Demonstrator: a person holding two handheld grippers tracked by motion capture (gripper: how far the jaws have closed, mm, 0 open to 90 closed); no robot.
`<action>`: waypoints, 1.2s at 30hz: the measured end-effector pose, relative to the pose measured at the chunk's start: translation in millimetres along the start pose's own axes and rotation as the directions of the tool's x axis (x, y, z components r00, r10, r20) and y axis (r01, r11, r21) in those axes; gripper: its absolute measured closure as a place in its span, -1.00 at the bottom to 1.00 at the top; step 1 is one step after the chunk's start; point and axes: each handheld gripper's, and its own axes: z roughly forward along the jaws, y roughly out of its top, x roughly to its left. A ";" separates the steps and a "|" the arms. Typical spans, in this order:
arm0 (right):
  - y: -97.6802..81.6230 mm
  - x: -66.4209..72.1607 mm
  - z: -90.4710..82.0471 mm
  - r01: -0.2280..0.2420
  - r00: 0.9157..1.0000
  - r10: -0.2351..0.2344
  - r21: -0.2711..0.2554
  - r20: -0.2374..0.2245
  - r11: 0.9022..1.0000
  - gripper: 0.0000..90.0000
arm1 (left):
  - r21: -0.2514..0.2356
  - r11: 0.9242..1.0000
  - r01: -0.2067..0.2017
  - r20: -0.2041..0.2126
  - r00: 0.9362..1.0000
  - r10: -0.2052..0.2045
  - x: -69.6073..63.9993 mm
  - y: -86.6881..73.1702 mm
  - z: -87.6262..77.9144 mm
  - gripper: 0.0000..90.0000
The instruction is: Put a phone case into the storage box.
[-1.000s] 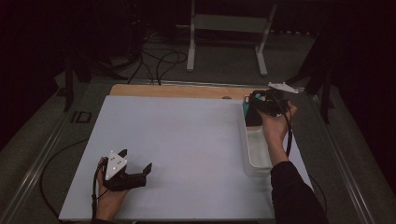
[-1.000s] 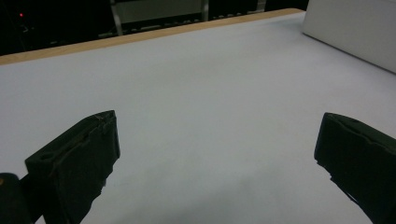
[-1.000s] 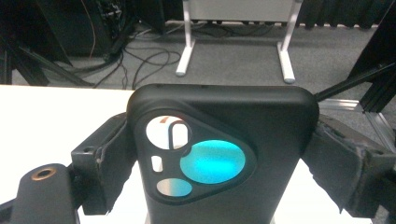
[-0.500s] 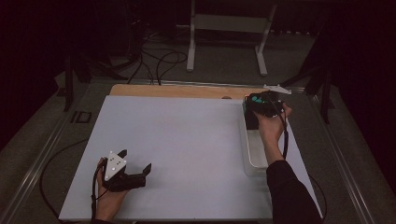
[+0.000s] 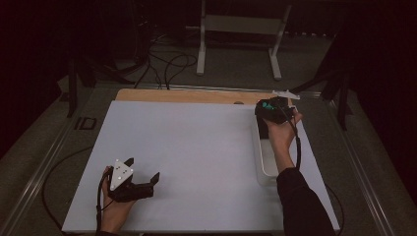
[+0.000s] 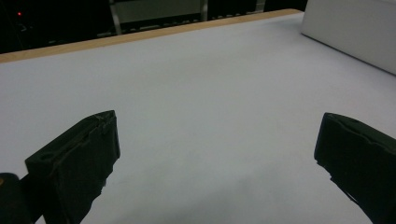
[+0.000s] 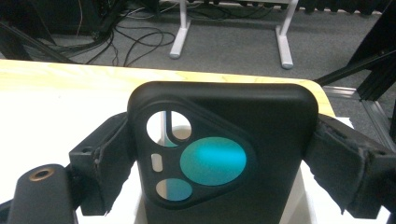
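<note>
A black phone case (image 7: 224, 154) stands upright between the jaws of the right gripper (image 7: 219, 158), pinched at both of its side edges. Its back faces the right gripper view — a raised camera island with a round cut-out, a smaller oval one, a slot and a teal disc. In the high view the case (image 5: 269, 109) is held above the far end of a white bin (image 5: 268, 162) that lies along the right side of the desk (image 5: 196, 142), near the wooden strip at the desk's far edge. The right gripper (image 5: 273, 109) sits in a hand whose dark sleeve comes up from the bottom right.

Well apart, at the near left of the desk, the left gripper (image 5: 142, 178) rests low on the white surface in the other hand — its jaws spread wide with nothing between them, as the left gripper view shows (image 6: 215, 158). That view catches a wall of the white bin (image 6: 350, 32) at its upper right. Beyond the desk, cables (image 5: 167, 64) trail over the floor beside a white stand (image 5: 241, 29).
</note>
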 end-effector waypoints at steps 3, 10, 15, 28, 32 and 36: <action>0.5 -0.3 1.6 0.011 1.000 -0.011 0.005 -0.011 1.000 -0.72 | 0.000 1.000 0.000 0.002 1.000 0.000 0.1 -0.1 0.2 -0.98; 0.7 -1.9 3.0 0.010 1.000 -0.010 0.008 -0.019 1.000 -0.73 | 0.001 1.000 0.001 0.002 1.000 -0.001 0.0 -0.2 0.6 -0.98; 0.8 -2.5 3.6 0.004 1.000 -0.004 0.007 -0.018 1.000 -0.73 | 0.004 1.000 -0.001 0.002 1.000 0.001 -0.4 -0.4 0.8 -0.98; 1.3 -5.3 3.6 -0.012 1.000 0.012 -0.002 -0.020 1.000 -0.78 | 0.003 1.000 -0.001 0.004 1.000 0.001 -0.3 -0.4 0.7 -0.98; 2.3 -5.9 2.0 -0.012 1.000 0.012 -0.016 -0.025 1.000 -0.80 | 0.005 1.000 -0.001 0.007 1.000 0.001 -0.5 -0.5 0.9 -0.98; 3.0 -6.4 0.6 -0.010 1.000 0.010 -0.019 -0.017 1.000 -0.80 | 0.006 1.000 -0.004 0.008 1.000 0.004 -0.9 -0.3 1.2 -0.98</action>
